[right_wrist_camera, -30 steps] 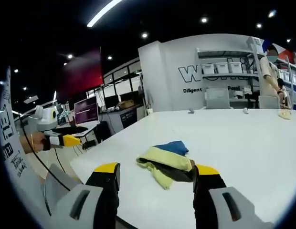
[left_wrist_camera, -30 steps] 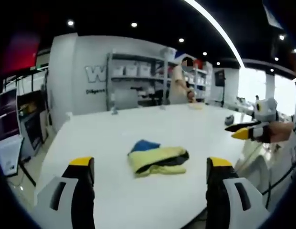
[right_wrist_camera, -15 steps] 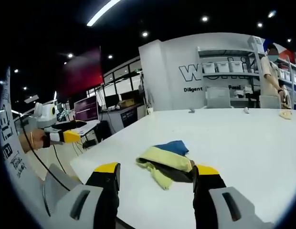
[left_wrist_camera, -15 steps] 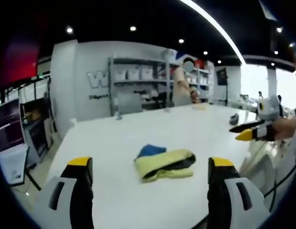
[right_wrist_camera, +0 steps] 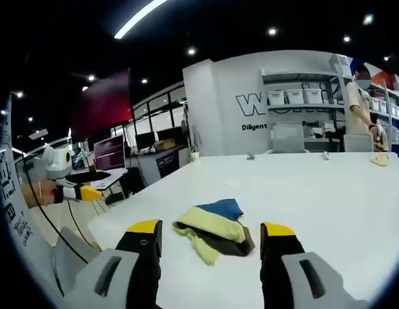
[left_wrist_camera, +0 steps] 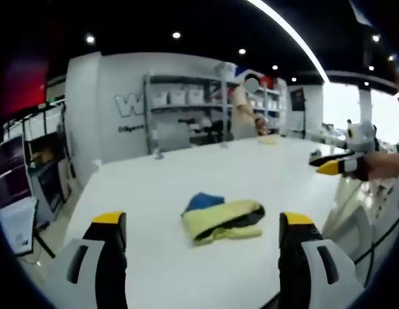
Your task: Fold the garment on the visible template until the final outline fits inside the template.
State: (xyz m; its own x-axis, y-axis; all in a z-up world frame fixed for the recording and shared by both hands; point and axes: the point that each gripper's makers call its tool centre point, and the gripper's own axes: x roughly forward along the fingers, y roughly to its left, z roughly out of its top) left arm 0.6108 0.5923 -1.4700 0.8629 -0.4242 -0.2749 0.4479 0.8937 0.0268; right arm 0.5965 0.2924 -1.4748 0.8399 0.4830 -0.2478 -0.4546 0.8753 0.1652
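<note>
The garment [left_wrist_camera: 222, 220], one bundle of yellow, blue and dark cloth, lies folded on the white table [left_wrist_camera: 154, 193] in the left gripper view. It sits beyond the left tongs [left_wrist_camera: 199, 226], apart from them, in line with the gap between the two yellow-tipped jaws and a little nearer the jaw on the view's right. Those jaws stand spread wide with nothing between them. At the view's right edge the right tongs [left_wrist_camera: 325, 165] are held over the table's edge, well apart from the garment; whether their jaws are open cannot be told from here. One person [left_wrist_camera: 244, 114] stands at the far side of the table before a shelving rack [left_wrist_camera: 180, 109].

In the right gripper view the same single garment [right_wrist_camera: 214, 226] lies on the table [right_wrist_camera: 315, 193], just beyond the right tongs [right_wrist_camera: 211, 232] and between the lines of their two jaws. These jaws are spread wide and hold nothing. At the view's left edge the left tongs [right_wrist_camera: 83, 192] are held off the table, well apart from the garment. One person [right_wrist_camera: 359, 106] stands by the rack [right_wrist_camera: 296, 109] at the back.
</note>
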